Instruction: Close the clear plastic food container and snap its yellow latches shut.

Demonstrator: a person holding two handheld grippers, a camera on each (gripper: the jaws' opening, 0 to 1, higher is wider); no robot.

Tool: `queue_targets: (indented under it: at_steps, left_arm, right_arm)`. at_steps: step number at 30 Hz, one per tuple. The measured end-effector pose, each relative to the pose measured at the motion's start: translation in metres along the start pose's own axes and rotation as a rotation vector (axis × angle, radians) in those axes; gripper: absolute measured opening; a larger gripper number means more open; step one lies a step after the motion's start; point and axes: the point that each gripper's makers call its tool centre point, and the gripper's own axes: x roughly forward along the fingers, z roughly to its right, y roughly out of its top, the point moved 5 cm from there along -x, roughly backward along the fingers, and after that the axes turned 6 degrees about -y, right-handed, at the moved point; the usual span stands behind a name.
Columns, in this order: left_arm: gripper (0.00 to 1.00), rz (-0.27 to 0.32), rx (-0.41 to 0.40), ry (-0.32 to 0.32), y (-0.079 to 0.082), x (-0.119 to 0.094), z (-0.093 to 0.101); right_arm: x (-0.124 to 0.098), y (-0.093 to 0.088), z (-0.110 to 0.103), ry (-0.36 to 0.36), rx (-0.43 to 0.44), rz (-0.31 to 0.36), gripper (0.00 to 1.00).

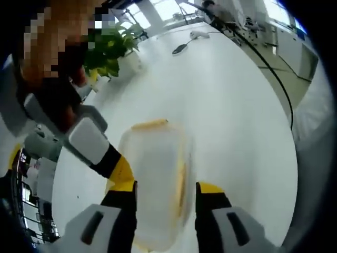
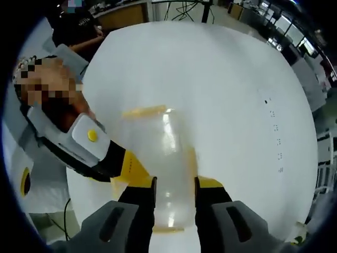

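Container point(image 1: 155, 184), clear plastic with yellow latches, sits in the lower middle of the left gripper view on the round white desk point(image 1: 237, 105). The left tongs point(image 1: 166, 192) stand open with the box between the jaws. A leafy plant point(image 1: 108, 50) is at the upper left.

In the right gripper view the container point(image 2: 168, 158) sits in the lower middle, between the open right tongs point(image 2: 175, 184). A yellow latch point(image 2: 143, 112) lies along its far edge. It looks light, stiff and slippery, so I would press on the latches.
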Motion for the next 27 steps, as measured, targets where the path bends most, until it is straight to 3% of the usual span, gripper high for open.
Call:
queue_targets:
  at_steps: [1,3,6,11,16,19,23,25,27]
  left_arm:
    - [0.36,0.004,-0.007,0.003,0.0,0.0,0.0]
    - [0.37,0.01,-0.023,0.006,0.0,0.0,-0.001]
    - [0.39,0.026,-0.051,0.011,-0.002,0.0,-0.003]
    - [0.42,0.069,-0.107,-0.004,-0.004,0.0,-0.005]
    - [0.42,0.109,-0.18,-0.023,-0.003,-0.001,-0.009]
    - [0.42,0.15,-0.272,-0.036,-0.003,-0.001,-0.011]
    - [0.53,0.131,-0.387,-0.019,-0.011,-0.003,-0.017]
    - [0.57,0.179,-0.42,-0.006,-0.01,-0.006,-0.021]
    - [0.58,0.292,-0.481,0.027,-0.005,-0.016,-0.03]
  right_arm:
    - [0.0,-0.001,-0.002,-0.009,0.047,0.017,0.22]
    - [-0.002,-0.002,0.0,-0.005,0.045,0.028,0.23]
    - [-0.003,-0.004,0.006,-0.089,0.11,0.084,0.28]
    - [-0.003,-0.007,0.007,-0.108,0.133,0.108,0.31]
    - [-0.005,-0.008,0.01,-0.177,0.142,0.142,0.36]
    - [-0.007,-0.015,0.012,-0.21,0.177,0.164,0.4]
    - [-0.012,-0.024,0.013,-0.246,0.197,0.194,0.4]
    - [-0.017,-0.028,0.015,-0.269,0.246,0.237,0.4]
    - [-0.024,-0.032,0.018,-0.288,0.302,0.29,0.4]
